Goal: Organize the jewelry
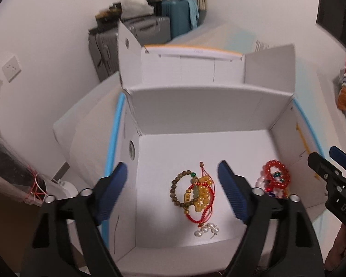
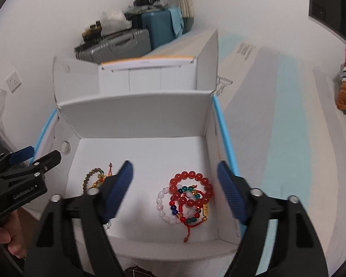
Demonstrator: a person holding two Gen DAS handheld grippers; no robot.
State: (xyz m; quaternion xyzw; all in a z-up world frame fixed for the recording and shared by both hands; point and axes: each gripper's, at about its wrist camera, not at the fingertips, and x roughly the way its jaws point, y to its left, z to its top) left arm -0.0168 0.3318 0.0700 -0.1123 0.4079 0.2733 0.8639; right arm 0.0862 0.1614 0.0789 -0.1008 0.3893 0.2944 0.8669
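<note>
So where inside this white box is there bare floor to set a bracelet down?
The back half of the box floor, up to the rear wall, is bare. So is a strip between the brown-bead pile and the red-bead pile. The front is crowded: both piles, with pearl earrings near the front wall.

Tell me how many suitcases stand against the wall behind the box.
2. A grey suitcase stands on the left and a blue suitcase beside it on the right. Clutter lies on top, so another may be hidden.
</note>
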